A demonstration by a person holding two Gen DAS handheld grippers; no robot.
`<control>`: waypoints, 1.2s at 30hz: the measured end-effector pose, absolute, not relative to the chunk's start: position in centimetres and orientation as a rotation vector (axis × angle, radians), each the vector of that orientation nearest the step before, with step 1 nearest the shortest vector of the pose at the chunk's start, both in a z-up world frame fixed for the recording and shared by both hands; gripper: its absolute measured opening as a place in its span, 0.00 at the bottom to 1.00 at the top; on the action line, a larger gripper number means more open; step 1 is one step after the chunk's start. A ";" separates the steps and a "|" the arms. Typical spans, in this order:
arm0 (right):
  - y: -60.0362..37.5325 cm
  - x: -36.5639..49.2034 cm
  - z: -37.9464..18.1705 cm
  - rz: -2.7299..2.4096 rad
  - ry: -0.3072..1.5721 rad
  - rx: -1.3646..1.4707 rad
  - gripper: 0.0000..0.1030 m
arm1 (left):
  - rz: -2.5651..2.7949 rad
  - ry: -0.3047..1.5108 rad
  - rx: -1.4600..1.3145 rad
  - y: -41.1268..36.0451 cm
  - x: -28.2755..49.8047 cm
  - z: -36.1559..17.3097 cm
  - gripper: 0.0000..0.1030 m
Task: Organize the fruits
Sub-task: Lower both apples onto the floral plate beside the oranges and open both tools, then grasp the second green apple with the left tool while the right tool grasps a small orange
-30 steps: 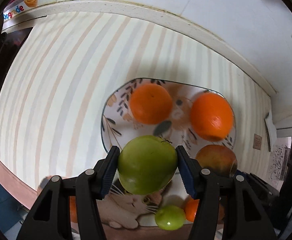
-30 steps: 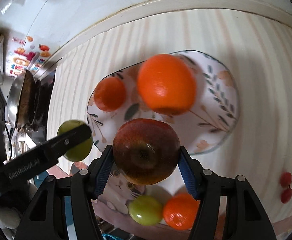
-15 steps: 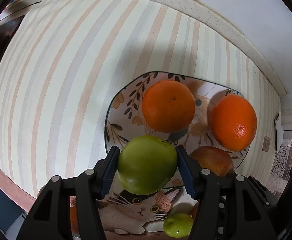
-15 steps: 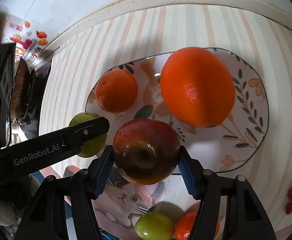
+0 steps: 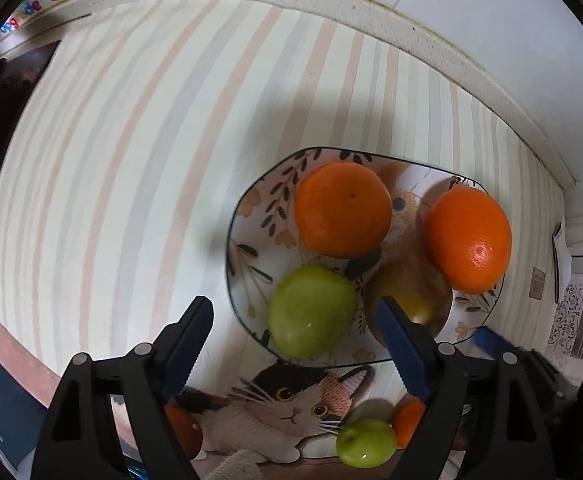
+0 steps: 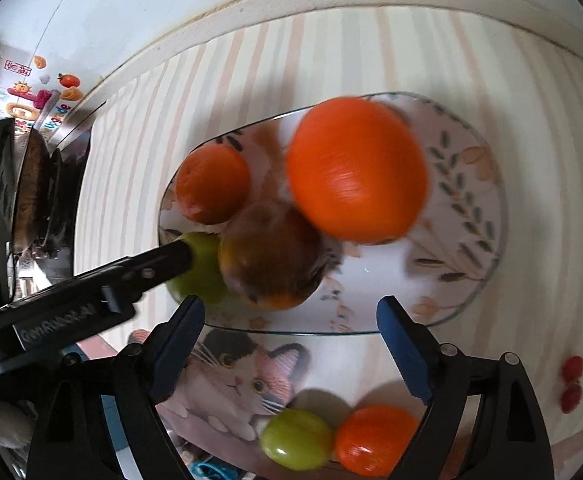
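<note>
A floral plate (image 5: 251,200) holds two oranges (image 5: 343,208) (image 5: 469,240), a green apple (image 5: 311,312) and a red apple (image 5: 407,292). My left gripper (image 5: 295,348) is open and empty, its jaws wide apart just in front of the green apple. In the right wrist view the same plate (image 6: 471,184) shows the red apple (image 6: 271,256), blurred, lying loose beside the big orange (image 6: 355,168). My right gripper (image 6: 291,340) is open and empty in front of it.
A cat-print mat (image 5: 291,400) lies at the near edge with a small green fruit (image 5: 365,442) and a small orange (image 6: 375,440) on it. Two small red fruits (image 6: 571,380) lie at the right. The wall edge runs behind the striped tablecloth (image 5: 131,140).
Both grippers opened and let go. The green apple and the red apple now lie on the plate. Both grippers have pulled back slightly.
</note>
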State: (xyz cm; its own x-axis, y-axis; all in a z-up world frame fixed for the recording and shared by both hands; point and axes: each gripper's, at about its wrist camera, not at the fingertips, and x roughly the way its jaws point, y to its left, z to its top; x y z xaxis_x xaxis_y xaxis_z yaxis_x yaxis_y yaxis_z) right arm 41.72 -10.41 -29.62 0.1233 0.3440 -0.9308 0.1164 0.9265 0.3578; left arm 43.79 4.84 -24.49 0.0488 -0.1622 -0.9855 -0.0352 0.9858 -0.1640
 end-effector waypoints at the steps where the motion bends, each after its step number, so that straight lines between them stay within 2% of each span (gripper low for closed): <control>1: -10.8 41.6 -29.2 0.160 1.438 0.374 0.88 | -0.093 1.507 -0.151 4.9 43.5 -24.1 0.80; 16: -13.4 38.0 -22.4 0.076 1.273 0.206 0.87 | -0.031 1.307 -0.020 4.5 37.8 -17.4 0.80; 36: -15.3 30.3 -11.8 0.116 1.059 0.181 0.87 | -0.033 1.132 -0.028 2.6 30.6 -8.7 0.80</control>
State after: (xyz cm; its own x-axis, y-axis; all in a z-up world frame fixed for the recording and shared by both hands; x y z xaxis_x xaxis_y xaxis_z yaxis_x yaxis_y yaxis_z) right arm 30.35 -15.30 -11.80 0.4855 0.1816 -0.8552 -0.0082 0.9791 0.2032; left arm 30.64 2.63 -8.71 0.4245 -0.0406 -0.9045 0.0125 0.9992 -0.0390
